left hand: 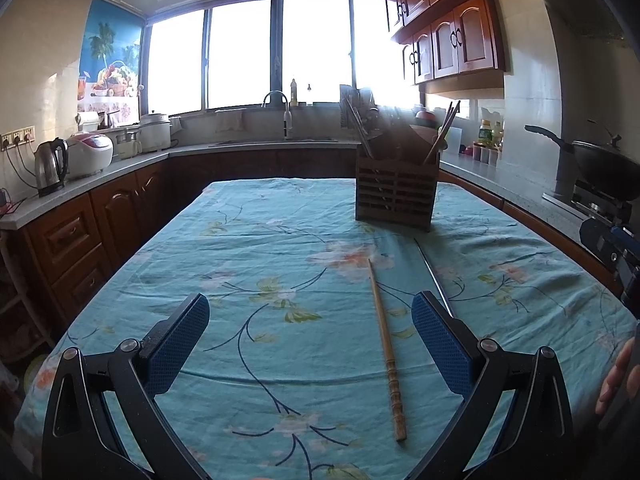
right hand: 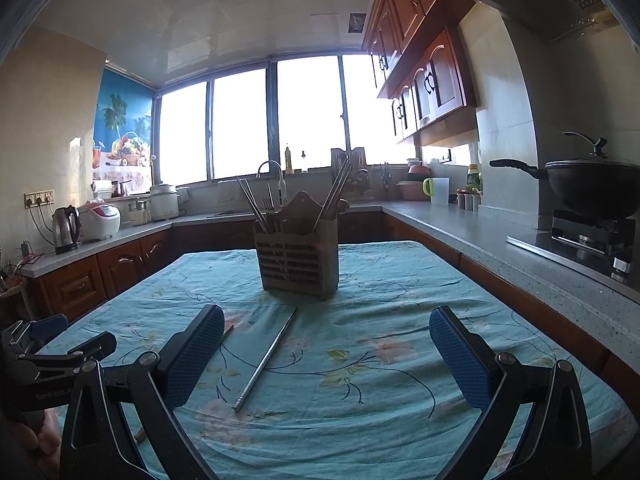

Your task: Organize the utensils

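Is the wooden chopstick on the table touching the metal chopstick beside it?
Apart. In the left wrist view, the wooden chopstick and the metal chopstick lie side by side with a strip of tablecloth plainly visible between them.

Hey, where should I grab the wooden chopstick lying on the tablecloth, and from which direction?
Grip the wooden chopstick around mid-shaft, just above its thicker ridged end, coming straight down from above. It lies flat on the tablecloth pointing toward the wooden holder, so the fingers should straddle it crosswise. The left hand-held gripper is open with the chopstick already between its fingers, so it looks best placed.
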Motion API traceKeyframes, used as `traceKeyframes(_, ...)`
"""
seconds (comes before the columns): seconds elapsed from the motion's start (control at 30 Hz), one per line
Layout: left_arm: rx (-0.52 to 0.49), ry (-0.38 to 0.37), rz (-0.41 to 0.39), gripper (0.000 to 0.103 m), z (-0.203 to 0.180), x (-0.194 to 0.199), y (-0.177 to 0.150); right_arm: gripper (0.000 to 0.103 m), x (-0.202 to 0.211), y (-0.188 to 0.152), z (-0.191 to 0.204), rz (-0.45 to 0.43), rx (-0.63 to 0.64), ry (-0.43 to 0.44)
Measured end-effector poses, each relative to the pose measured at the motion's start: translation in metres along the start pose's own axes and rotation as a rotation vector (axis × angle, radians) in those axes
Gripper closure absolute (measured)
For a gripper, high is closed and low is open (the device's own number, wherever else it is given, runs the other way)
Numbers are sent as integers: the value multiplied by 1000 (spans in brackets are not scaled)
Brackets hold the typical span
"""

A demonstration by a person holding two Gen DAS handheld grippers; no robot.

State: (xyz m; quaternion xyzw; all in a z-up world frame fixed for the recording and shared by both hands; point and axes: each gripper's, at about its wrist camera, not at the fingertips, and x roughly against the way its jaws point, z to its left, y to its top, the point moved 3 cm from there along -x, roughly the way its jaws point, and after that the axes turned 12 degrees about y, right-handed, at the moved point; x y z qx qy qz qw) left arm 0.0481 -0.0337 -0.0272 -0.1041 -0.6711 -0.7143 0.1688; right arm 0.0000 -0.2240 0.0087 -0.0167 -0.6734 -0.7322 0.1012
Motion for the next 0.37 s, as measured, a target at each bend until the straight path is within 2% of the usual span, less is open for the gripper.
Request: traceKeyframes(0.37,-29,-27,52,0,-7,-10,15,0,-22,7,-6,81,-21,17)
